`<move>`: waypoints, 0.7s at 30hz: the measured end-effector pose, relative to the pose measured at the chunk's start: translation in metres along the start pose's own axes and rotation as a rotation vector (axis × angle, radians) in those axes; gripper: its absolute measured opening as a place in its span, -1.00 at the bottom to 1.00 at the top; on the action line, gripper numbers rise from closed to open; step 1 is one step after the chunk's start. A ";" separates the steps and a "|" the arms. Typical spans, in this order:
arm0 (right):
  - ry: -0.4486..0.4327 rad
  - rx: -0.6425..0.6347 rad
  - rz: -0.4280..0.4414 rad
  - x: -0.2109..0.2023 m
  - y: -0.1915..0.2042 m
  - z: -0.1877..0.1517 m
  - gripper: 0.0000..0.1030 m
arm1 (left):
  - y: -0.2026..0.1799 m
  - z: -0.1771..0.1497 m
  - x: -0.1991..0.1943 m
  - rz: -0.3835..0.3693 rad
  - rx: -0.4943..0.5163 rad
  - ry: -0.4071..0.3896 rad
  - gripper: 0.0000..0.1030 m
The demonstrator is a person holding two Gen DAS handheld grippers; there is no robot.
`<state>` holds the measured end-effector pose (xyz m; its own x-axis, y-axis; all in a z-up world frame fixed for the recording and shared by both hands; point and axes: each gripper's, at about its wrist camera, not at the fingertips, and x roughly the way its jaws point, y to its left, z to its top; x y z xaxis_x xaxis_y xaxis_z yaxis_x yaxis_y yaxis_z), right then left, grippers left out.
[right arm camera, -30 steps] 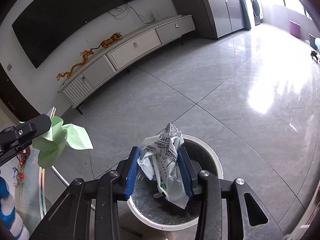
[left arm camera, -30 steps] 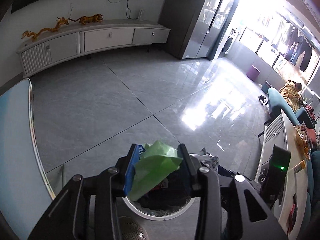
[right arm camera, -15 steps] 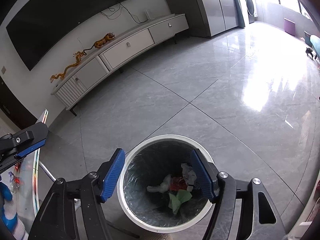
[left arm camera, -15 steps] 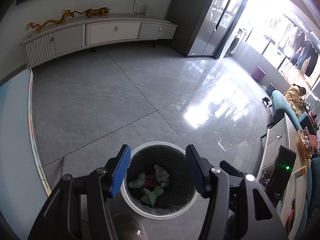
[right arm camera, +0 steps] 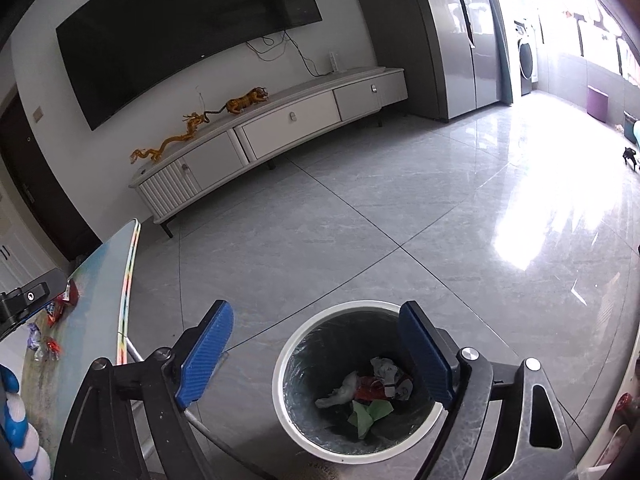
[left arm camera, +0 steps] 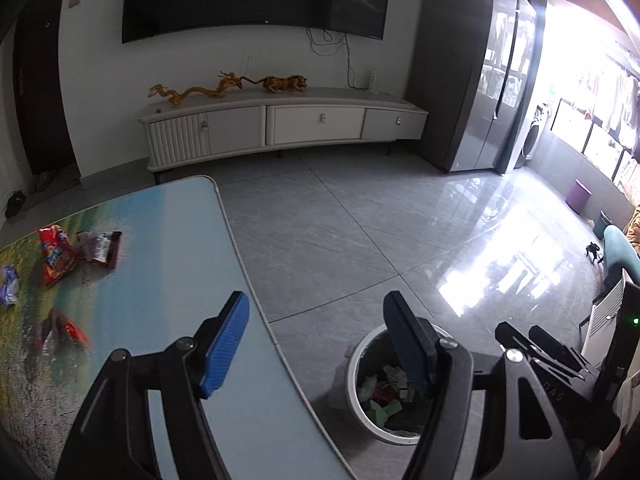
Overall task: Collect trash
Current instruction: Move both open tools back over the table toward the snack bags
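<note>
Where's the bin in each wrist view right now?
Left wrist: bin at lower right of centre, partly behind the left gripper's right finger.
Right wrist: bin at bottom centre, behind the right gripper.
Shared landmark: TV cabinet by the far wall.

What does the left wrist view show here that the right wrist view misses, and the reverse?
Left wrist only: a clear look at the table top with the red wrapper, dark wrapper and purple wrapper; left gripper open and empty.
Right wrist only: the whole bin interior with the green paper; right gripper open and empty above it.
Both: bin, TV cabinet, grey floor.
</note>
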<state>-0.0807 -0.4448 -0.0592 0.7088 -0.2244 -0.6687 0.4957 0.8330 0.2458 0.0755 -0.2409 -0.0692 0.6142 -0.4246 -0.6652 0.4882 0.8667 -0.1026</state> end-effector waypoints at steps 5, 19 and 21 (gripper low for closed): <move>-0.038 -0.038 0.027 -0.018 0.025 0.004 0.63 | 0.027 -0.004 -0.033 0.023 -0.022 -0.050 0.32; -0.107 -0.192 0.103 -0.062 0.109 0.008 0.63 | 0.092 -0.017 -0.095 0.037 -0.117 -0.142 0.32; -0.107 -0.217 0.117 -0.064 0.122 0.006 0.63 | 0.106 -0.021 -0.099 0.042 -0.136 -0.145 0.32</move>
<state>-0.0625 -0.3318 0.0182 0.8100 -0.1627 -0.5634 0.2963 0.9427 0.1536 0.0534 -0.1021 -0.0296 0.7201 -0.4118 -0.5585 0.3778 0.9078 -0.1822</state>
